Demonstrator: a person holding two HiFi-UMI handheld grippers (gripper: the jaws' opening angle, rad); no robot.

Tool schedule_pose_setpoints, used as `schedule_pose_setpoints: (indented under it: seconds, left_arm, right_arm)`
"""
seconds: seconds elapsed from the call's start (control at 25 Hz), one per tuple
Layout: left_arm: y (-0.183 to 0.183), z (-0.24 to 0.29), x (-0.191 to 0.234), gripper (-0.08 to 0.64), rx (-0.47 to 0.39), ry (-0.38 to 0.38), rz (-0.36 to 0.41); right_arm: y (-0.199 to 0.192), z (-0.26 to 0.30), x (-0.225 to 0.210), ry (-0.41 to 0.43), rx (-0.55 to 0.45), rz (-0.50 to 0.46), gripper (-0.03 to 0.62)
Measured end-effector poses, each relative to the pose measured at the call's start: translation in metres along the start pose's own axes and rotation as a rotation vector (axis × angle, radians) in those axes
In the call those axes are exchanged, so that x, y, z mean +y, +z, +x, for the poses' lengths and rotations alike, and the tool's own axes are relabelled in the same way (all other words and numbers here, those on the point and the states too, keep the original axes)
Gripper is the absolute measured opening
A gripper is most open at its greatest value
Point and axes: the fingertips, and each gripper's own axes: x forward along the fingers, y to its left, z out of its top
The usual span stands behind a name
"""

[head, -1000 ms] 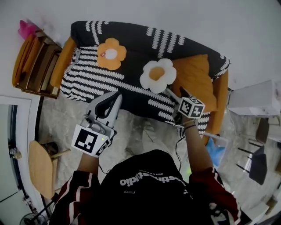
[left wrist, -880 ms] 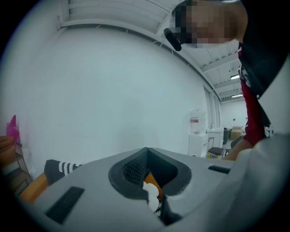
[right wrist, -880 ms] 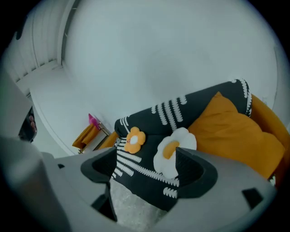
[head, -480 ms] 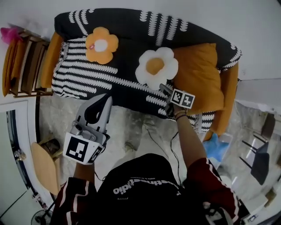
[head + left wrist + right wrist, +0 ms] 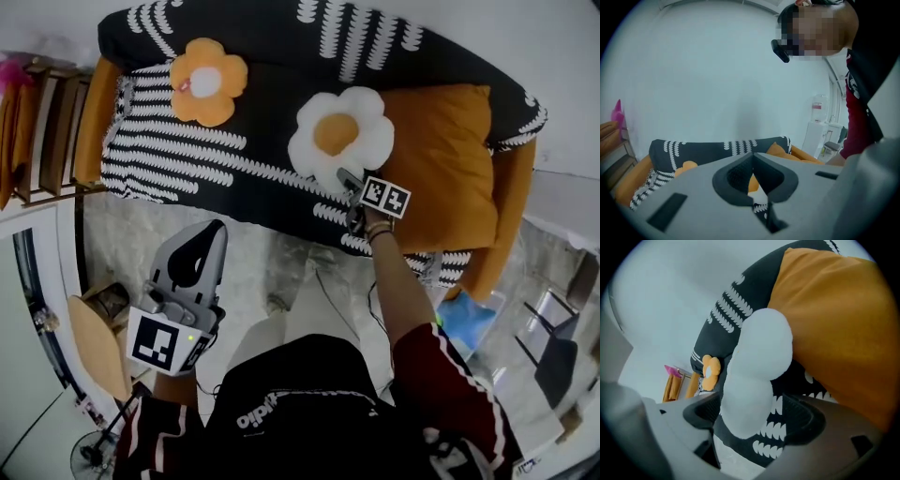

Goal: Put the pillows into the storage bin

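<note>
Since a second back both claws have come down and the head has leaned in, so the sofa (image 5: pixel 234 169) fills more of the head view.

Left claw (image 5: pixel 214 230): hangs over the floor in front of the sofa, well short of the seat. Its jaws are together with nothing between them.

Orange flower pillow (image 5: pixel 208 80): lies flat on the seat's left half, untouched and well apart from either claw.

White flower pillow (image 5: pixel 342 136): lies on the seat further right, just beside the big orange cushion (image 5: pixel 441 159).

Right claw (image 5: pixel 345 180): now at this pillow's front edge. Its jaws stand wide apart with a white petal between them. The pads do not look pressed in yet, so no grip.

Reading: first pick is about to start. Both pillows are on the sofa and none is stored. Likely next step is closing on the petal, which is soft and may slip from a shallow bite.

Storage bin: not identified. A blue thing (image 5: pixel 464 319) sits on the floor by the sofa's right end; I cannot tell what it is.
</note>
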Motion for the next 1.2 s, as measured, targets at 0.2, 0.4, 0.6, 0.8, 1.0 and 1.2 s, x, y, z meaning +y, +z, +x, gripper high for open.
schedule_pose_setpoints:
  seconds: [0.2, 0.4, 0.6, 0.8, 1.0, 1.2]
  left_arm:
    - [-0.022, 0.009, 0.011, 0.003, 0.032, 0.016, -0.039]
    - [-0.027, 0.007, 0.016, 0.003, 0.037, 0.025, -0.055]
    - [-0.032, 0.007, 0.021, 0.003, 0.061, 0.043, -0.090]
    - [-0.031, 0.002, 0.025, 0.003, 0.047, 0.049, -0.096]
    - [-0.014, -0.032, 0.033, 0.003, -0.008, 0.052, -0.100]
    - [-0.004, -0.086, 0.039, 0.003, -0.073, 0.084, -0.125]
  right_arm:
    - [0.000, 0.033, 0.000, 0.046, 0.015, 0.025, 0.410]
    - [0.002, 0.049, 0.024, 0.131, 0.021, 0.049, 0.410]
    - [0.008, 0.057, 0.022, 0.099, 0.020, 0.062, 0.321]
    - [0.015, 0.049, 0.023, 0.069, 0.005, 0.004, 0.165]
    - [0.020, 0.025, 0.053, 0.062, -0.010, -0.043, 0.124]
    - [0.014, -0.015, 0.087, 0.038, -0.002, -0.110, 0.117]
